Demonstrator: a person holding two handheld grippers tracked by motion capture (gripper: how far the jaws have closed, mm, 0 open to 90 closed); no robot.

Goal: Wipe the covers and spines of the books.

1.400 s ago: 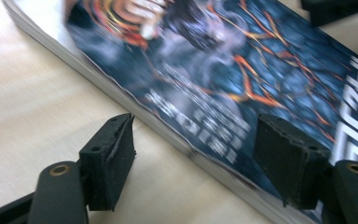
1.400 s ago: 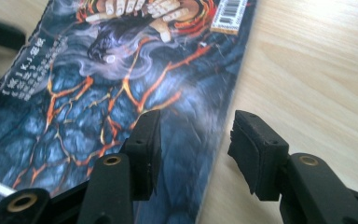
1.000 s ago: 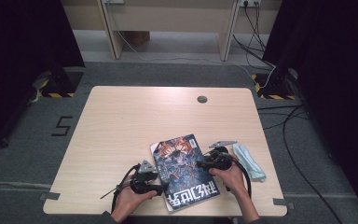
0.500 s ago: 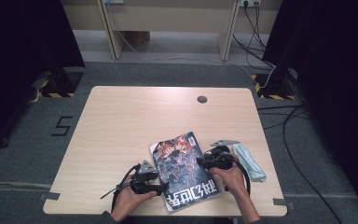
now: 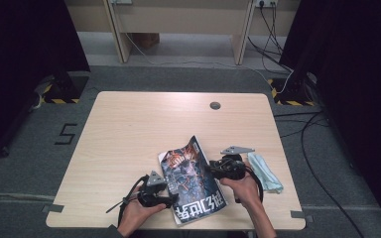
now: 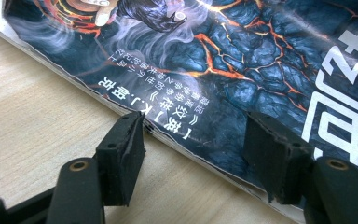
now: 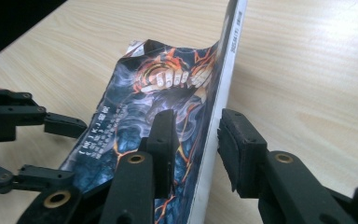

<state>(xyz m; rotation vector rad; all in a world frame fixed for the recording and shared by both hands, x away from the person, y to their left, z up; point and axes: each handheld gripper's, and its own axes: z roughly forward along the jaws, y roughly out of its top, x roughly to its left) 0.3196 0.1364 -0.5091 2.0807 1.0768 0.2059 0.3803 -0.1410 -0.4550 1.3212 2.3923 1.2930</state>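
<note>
A glossy magazine (image 5: 191, 181) with a dark lava-cracked cover lies near the front edge of a pale wood-grain table (image 5: 129, 134), its right edge lifted. The right gripper (image 7: 196, 140) has just been closing its 2 black jaws on that raised edge; whether both pads press it I cannot tell. The left gripper (image 6: 193, 144) stands open astride the magazine's worn left edge. The high view adds a pale blue mask (image 5: 265, 171) at right.

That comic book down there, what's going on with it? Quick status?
Right gripper closing on the comic book, spine edge between its jaws, lifted off the table. Left gripper open, straddling the opposite edge. Folded cloth lies beside, not obstructing.
</note>
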